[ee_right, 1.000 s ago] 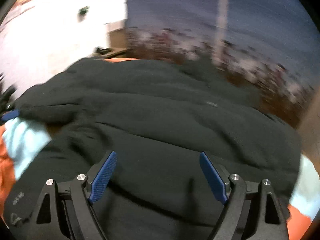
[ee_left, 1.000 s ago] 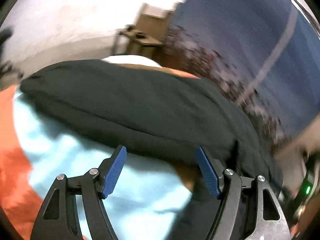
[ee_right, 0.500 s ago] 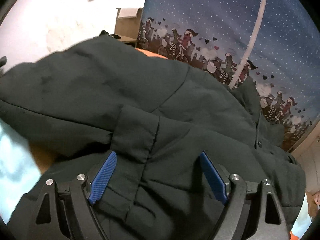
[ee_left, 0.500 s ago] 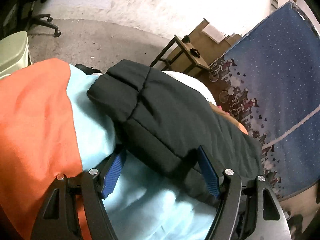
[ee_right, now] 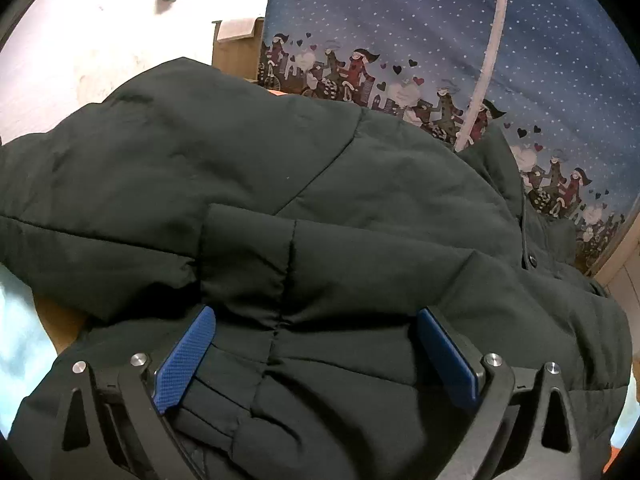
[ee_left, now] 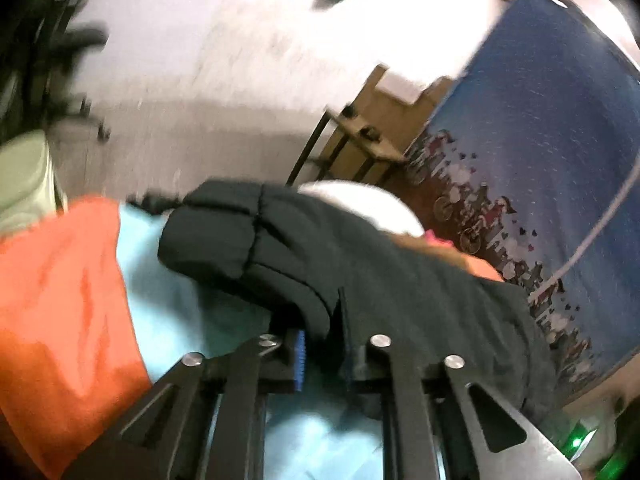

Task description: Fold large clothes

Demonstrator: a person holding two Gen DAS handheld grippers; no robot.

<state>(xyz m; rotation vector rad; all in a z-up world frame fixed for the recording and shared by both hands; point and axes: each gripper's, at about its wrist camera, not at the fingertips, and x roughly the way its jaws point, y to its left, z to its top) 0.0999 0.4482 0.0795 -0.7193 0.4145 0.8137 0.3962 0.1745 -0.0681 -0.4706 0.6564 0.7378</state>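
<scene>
A: What does the left wrist view show?

B: The left gripper (ee_left: 320,344) sits at the bottom centre of the frame, its fingers drawn together and clamped on a fold of the dark jacket (ee_left: 360,272). One blue pad (ee_left: 299,360) peeks out beside the pinched cloth. The jacket runs from the centre toward the lower right, and its cuffed sleeve (ee_left: 224,232) ends at centre left. It lies on a light blue sheet (ee_left: 160,280), with an orange cloth (ee_left: 60,300) at the left edge. A blue patterned curtain (ee_left: 540,140) fills the upper right, and a wooden shelf (ee_left: 368,136) stands at upper centre. The view is blurred.

A: And the right wrist view?

B: The right gripper (ee_right: 316,356) is at the bottom, fingers wide apart, both blue pads (ee_right: 184,360) resting on the jacket (ee_right: 260,160). The jacket fills the middle and lower frame, and a sleeve seam runs down between the pads. A snap button (ee_right: 532,259) shows at centre right. The curtain (ee_right: 400,20) spans the top, the sheet (ee_right: 16,320) shows at the left edge.
</scene>
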